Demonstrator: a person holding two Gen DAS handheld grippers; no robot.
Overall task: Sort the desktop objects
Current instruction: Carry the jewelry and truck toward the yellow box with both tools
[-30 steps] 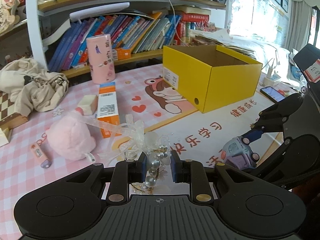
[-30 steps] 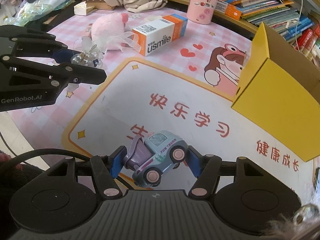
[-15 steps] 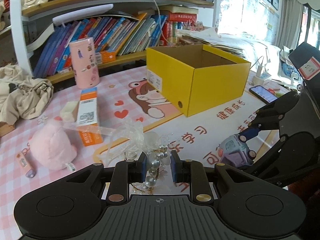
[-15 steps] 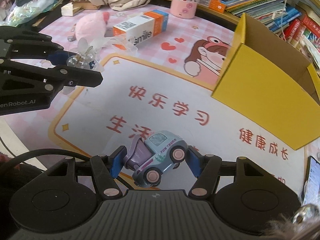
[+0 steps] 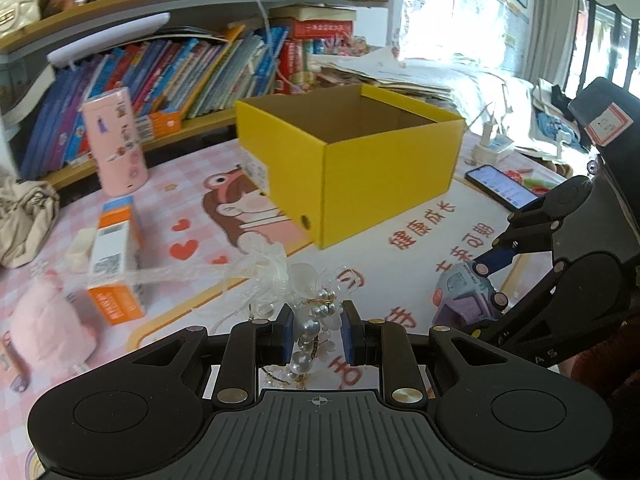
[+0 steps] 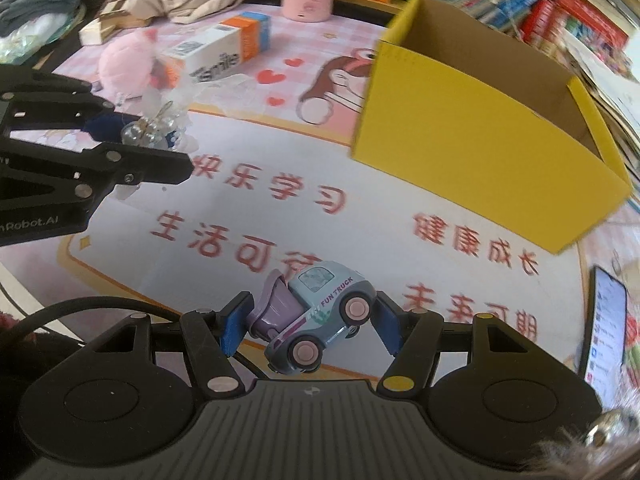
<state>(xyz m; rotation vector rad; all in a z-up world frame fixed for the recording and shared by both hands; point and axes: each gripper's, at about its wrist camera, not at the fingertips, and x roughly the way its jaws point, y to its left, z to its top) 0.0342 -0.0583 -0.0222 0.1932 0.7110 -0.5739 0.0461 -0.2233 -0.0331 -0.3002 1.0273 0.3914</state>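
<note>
Right gripper (image 6: 310, 326) clamped on one toy truck (image 6: 316, 316) lettered "FUN TRUCK", held above the printed mat (image 6: 280, 208). Left gripper (image 5: 316, 334) closed on one pearl-and-ribbon hair ornament (image 5: 308, 320), likewise lifted. One open yellow box (image 5: 384, 176) just ahead. Beyond: one orange-and-white carton (image 6: 220, 50), lettering blurred; one pink plush (image 6: 122, 62); one pink cylinder (image 5: 116, 144); one phone (image 5: 502, 186).
</note>
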